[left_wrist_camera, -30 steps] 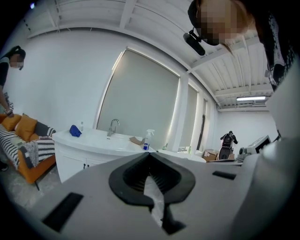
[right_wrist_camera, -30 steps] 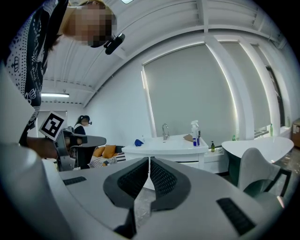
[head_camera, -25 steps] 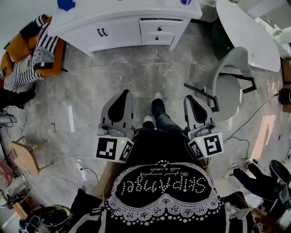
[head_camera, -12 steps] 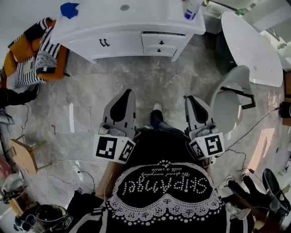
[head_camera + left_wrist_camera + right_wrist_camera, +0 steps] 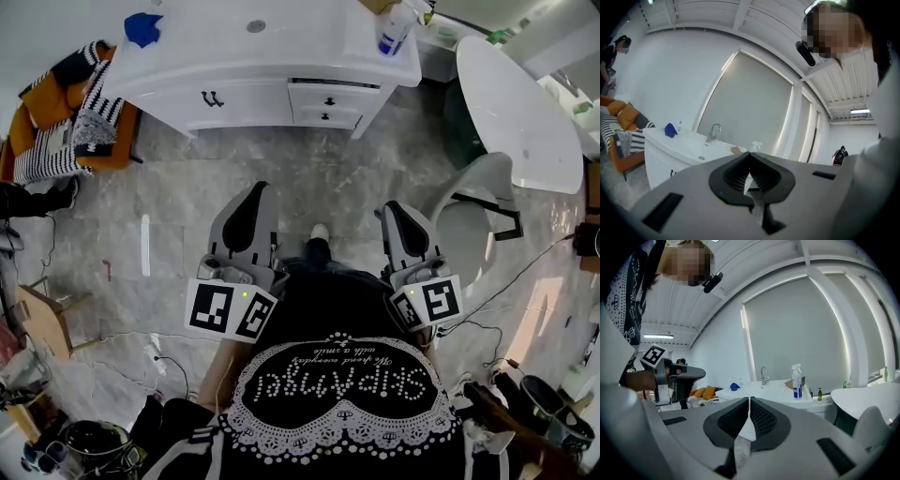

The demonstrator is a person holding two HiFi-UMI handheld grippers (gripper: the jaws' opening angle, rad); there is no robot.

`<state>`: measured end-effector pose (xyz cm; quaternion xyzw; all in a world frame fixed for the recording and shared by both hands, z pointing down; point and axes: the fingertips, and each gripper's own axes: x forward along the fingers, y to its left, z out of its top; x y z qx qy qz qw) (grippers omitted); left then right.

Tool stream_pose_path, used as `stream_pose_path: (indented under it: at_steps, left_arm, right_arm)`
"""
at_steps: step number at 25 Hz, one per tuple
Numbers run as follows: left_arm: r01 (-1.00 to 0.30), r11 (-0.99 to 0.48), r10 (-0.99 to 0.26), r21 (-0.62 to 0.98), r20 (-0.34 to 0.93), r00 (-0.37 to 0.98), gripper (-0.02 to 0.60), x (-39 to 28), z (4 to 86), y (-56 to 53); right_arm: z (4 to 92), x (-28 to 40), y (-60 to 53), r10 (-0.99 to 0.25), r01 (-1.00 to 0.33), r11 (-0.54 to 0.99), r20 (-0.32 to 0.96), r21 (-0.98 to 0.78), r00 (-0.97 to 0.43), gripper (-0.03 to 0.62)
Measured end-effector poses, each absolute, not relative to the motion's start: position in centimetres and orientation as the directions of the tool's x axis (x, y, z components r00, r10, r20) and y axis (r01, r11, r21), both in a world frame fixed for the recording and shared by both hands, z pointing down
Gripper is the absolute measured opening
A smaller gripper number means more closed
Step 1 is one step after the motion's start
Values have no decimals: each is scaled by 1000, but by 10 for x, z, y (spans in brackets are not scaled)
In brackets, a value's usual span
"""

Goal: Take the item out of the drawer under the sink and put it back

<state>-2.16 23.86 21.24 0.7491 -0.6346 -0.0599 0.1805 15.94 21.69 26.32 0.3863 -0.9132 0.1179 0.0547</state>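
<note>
Head view and both gripper views. The left gripper [image 5: 257,193] [image 5: 750,155] was clenched, its ribbed pads meeting at the tips with nothing between them. The right gripper [image 5: 391,208] [image 5: 749,400] was likewise closed and empty. Both were held side by side in front of the person's body, pointing toward the vanity [image 5: 281,58], with one foot [image 5: 319,232] on the floor [image 5: 309,169] between them.

A stretch of bare marbled floor lay between the grippers and the vanity, so both were well apart from it. The vanity top carried a basin [image 5: 256,26] with a tap [image 5: 713,131], a blue cloth [image 5: 142,26] near its left end and a spray bottle [image 5: 394,28] near its right end. Two stacked drawers [image 5: 328,97] sat in the right part of the front, beside the cupboard doors [image 5: 214,97]. The drawer fronts appeared shut, and the item was visible in no view; neither gripper held it.

To the right of the vanity stood a round white table [image 5: 520,103], with a chair [image 5: 469,220] near it. To the left stood an orange sofa [image 5: 56,127] with striped cushions.
</note>
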Motion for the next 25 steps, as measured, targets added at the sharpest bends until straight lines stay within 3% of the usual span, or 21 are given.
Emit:
stream_pose_path:
  at_steps: [13,25]
  left_arm:
    - [-926,-172,-965,337,131,227,5,-15,210,225]
    - [-916,-213,-944,341,170,283,5,-49,212,150]
  right_arm:
    - [268,163,202,-704,-731,652,198,-202,-682,26]
    - [265,125,142,-723,-761,614,237,-210,-649,26]
